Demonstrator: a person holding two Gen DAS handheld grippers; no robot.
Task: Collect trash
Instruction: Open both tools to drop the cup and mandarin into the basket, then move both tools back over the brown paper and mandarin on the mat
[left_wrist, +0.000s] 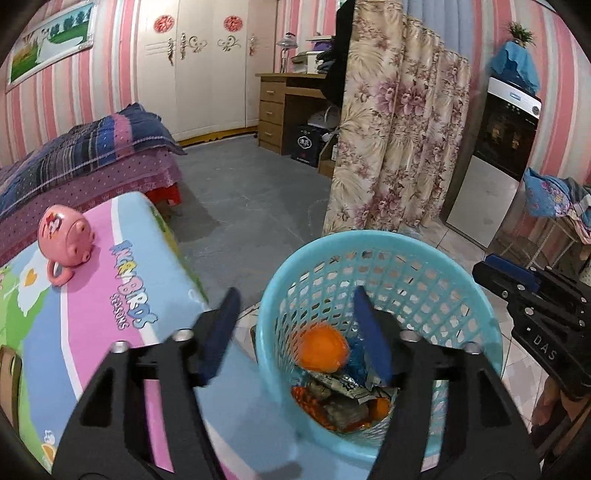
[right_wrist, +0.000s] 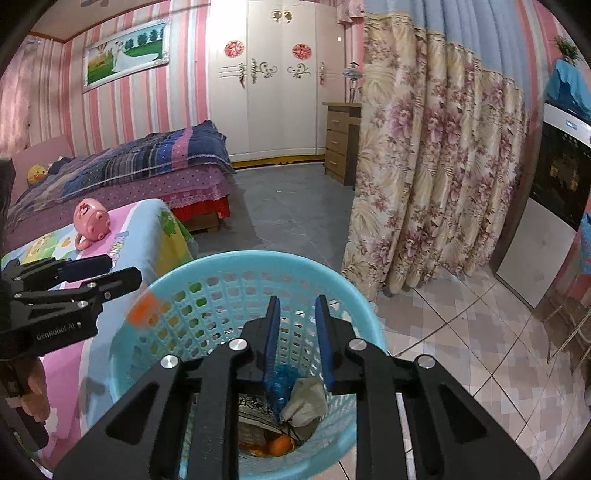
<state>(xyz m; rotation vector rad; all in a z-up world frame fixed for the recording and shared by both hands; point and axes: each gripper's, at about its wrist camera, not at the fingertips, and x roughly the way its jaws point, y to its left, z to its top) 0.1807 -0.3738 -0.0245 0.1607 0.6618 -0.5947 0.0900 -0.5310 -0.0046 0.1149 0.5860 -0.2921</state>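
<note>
Pink-striped bedroom, tiled floor: blue mesh basket (left_wrist: 380, 280) beside the cartoon-print table (left_wrist: 110, 295). Left gripper (left_wrist: 295, 325), jaws wide apart and empty, hangs over the near rim, orange peel (left_wrist: 323, 349) directly beneath among wrappers. Right gripper (right_wrist: 295, 332), jaws narrowly apart, empty.

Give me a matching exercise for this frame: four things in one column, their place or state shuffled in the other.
1. pink mug
2. blue basket
3. left tongs
4. right tongs

A. jaws wide apart, nothing between
B. on the cartoon-print table
C. jaws only narrowly apart
D. on the tiled floor, trash inside

Pairs: 1-B, 2-D, 3-A, 4-C
</note>
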